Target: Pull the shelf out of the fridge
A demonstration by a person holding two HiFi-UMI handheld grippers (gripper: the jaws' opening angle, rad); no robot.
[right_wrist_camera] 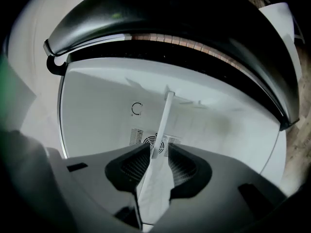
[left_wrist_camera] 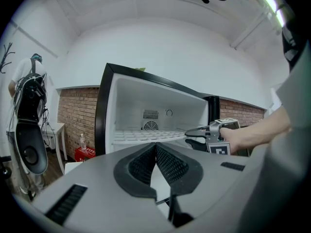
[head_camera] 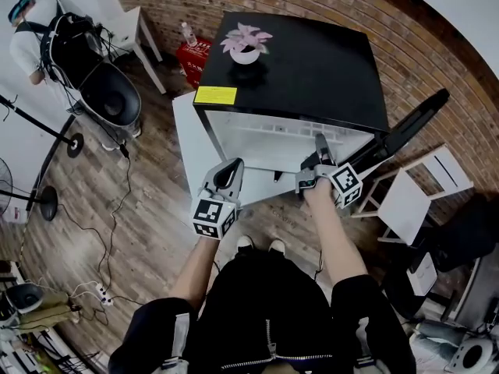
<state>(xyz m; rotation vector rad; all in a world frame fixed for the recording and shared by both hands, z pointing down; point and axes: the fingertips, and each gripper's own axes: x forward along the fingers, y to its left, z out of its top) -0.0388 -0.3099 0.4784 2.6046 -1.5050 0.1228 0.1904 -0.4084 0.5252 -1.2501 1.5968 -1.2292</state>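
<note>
We see the black fridge (head_camera: 312, 61) standing open just ahead of our right claw (head_camera: 320, 142) and our left claw (head_camera: 228, 170), its door (head_camera: 413, 123) swung out to the right of the right claw. The white shelf (right_wrist_camera: 163, 125) is still inside the fridge, its front edge passing between the right claw's spread jaws, which do not clamp it. The left claw, jaws pressed together on nothing, hangs outside the opening, left of the right claw and short of the shelf.
</note>
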